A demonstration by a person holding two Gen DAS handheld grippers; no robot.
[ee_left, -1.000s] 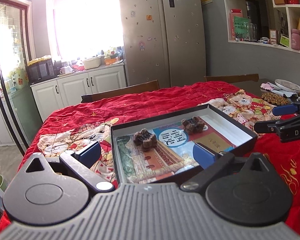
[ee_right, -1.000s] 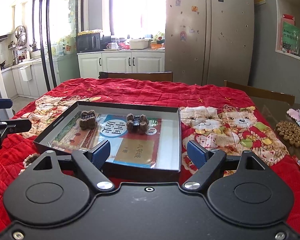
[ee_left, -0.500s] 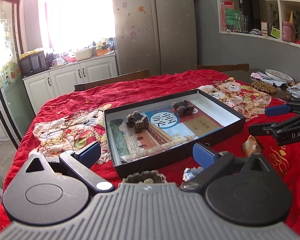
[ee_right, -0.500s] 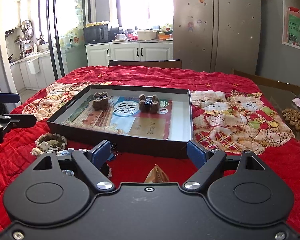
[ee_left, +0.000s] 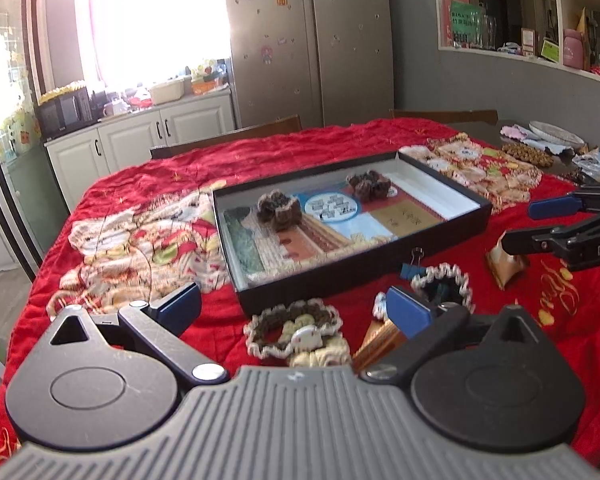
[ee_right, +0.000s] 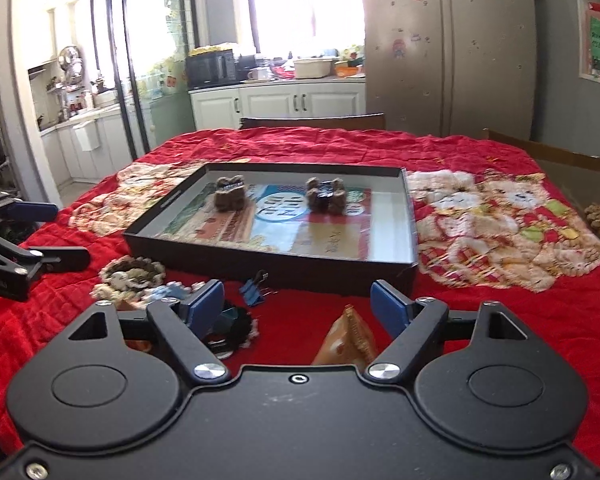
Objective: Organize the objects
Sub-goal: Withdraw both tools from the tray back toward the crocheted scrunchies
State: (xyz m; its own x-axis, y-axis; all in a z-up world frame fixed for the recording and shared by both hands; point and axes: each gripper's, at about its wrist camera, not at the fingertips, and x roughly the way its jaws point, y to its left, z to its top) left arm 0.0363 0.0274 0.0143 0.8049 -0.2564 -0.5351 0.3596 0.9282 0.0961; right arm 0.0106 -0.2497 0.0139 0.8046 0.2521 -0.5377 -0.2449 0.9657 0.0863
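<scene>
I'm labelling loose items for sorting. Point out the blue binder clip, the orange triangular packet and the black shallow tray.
Blue binder clip (ee_right: 253, 295), right wrist view, its blue body.
Orange triangular packet (ee_right: 346, 340), right wrist view, front face.
Black shallow tray (ee_right: 284, 270), right wrist view, near outer wall.

- A home kitchen and dining room: tall steel fridge (ee_left: 312, 36) with stickers.
- White cabinets (ee_right: 276, 104), microwave (ee_right: 210, 68).
- Red quilted cloth (ee_right: 480, 312) over the tabletop.

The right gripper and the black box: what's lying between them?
In the right wrist view, a blue binder clip and bare red cloth lie between right gripper and black box.
</scene>
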